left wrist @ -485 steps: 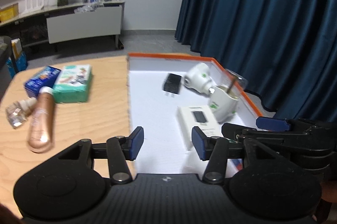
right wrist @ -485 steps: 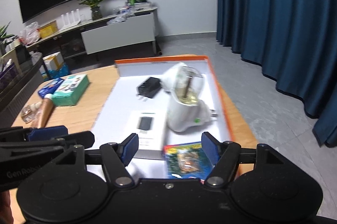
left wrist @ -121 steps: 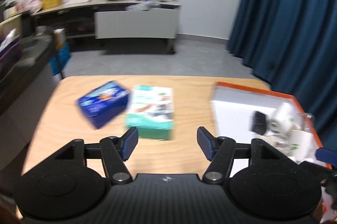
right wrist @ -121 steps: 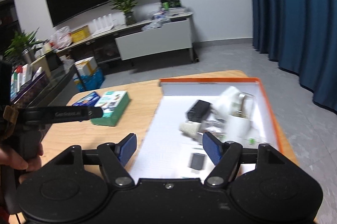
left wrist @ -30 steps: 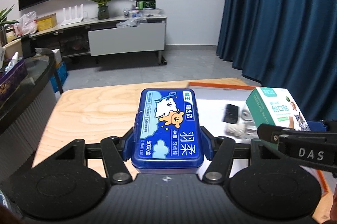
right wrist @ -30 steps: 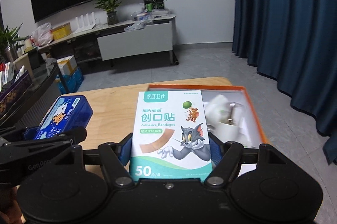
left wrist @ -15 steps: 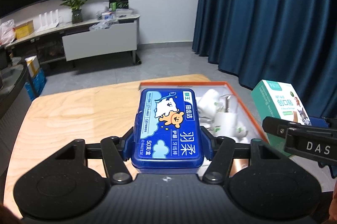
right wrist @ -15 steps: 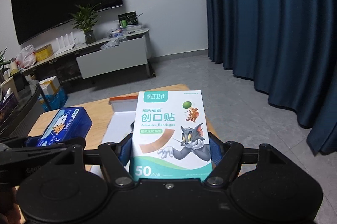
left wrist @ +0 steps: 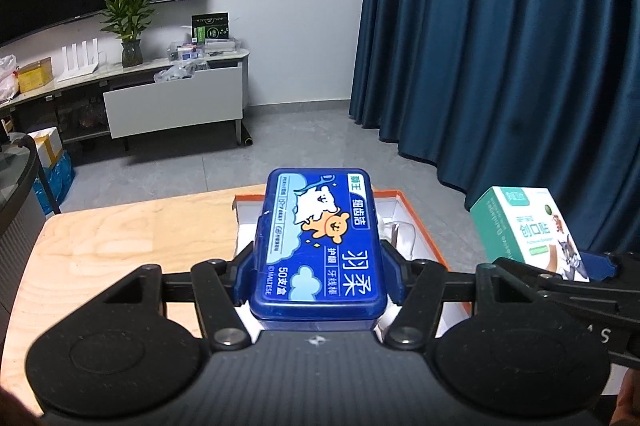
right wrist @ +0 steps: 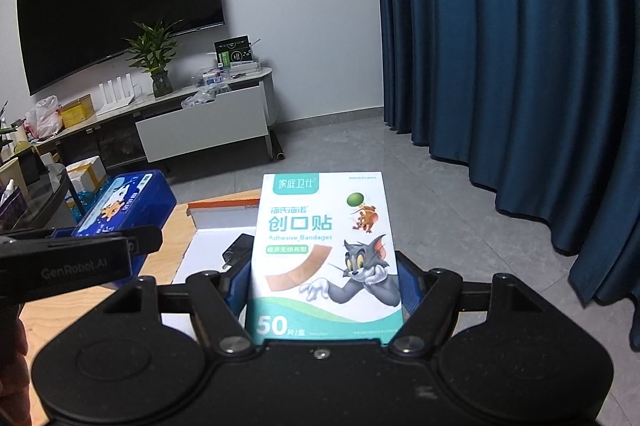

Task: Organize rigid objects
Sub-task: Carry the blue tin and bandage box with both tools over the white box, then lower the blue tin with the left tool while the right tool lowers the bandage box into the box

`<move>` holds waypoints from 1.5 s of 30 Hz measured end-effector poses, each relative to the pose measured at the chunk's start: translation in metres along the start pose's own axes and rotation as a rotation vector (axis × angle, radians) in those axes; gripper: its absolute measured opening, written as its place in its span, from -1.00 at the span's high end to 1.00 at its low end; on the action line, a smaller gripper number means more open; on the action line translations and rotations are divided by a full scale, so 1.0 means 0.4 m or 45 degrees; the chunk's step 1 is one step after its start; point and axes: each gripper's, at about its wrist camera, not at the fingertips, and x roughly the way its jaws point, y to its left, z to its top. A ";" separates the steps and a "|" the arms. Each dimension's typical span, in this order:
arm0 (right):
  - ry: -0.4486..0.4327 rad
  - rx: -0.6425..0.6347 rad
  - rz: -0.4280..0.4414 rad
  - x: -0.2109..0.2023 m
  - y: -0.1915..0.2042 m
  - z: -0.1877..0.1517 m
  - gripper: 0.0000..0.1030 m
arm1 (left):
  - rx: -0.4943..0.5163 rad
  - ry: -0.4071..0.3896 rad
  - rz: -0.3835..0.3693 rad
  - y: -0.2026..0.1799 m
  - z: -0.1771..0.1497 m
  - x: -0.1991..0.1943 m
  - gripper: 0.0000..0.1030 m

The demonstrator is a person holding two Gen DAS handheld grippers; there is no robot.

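Note:
My left gripper [left wrist: 320, 266] is shut on a blue plastic box [left wrist: 320, 238] with a cartoon bear on its lid, held in the air over the near part of the orange-rimmed white tray [left wrist: 420, 226]. The right gripper [right wrist: 324, 286] is shut on a white-and-green bandage box [right wrist: 324, 246] with a cat and mouse print, held beside the tray [right wrist: 224, 206]. Each held box shows in the other view: the bandage box [left wrist: 528, 234] at right, the blue box [right wrist: 124, 202] at left. A white item [left wrist: 404, 234] and a black adapter [right wrist: 236, 250] lie in the tray, mostly hidden.
The tray sits at the right end of a light wooden table [left wrist: 120, 238]. Dark blue curtains [left wrist: 520, 46] hang to the right. A low white cabinet [left wrist: 172, 102] with a plant stands across the grey floor. A hand [right wrist: 12, 366] shows at the left edge.
Both grippers have swung to the right with their boxes; the tray now lies under the blue box, and the curtain fills more of each view. Neither grip has changed.

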 end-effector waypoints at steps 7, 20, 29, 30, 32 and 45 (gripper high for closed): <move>0.045 -0.003 0.015 0.004 0.011 -0.031 -0.63 | -0.033 0.044 0.011 0.012 -0.020 0.009 -0.20; 0.092 -0.021 0.020 0.032 0.026 -0.046 -0.63 | -0.046 0.083 0.002 0.016 -0.036 0.015 -0.21; 0.125 -0.027 0.032 0.064 0.035 -0.046 -0.63 | -0.059 0.108 0.008 0.025 -0.040 0.029 -0.20; 0.127 -0.026 0.034 0.066 0.037 -0.047 -0.63 | -0.060 0.110 0.006 0.028 -0.042 0.029 -0.21; 0.132 -0.028 0.035 0.069 0.034 -0.047 -0.63 | -0.061 0.109 0.014 0.038 -0.043 0.028 -0.21; 0.143 -0.030 0.077 0.083 0.034 -0.052 -0.63 | -0.122 0.089 0.121 0.125 -0.020 0.020 -0.21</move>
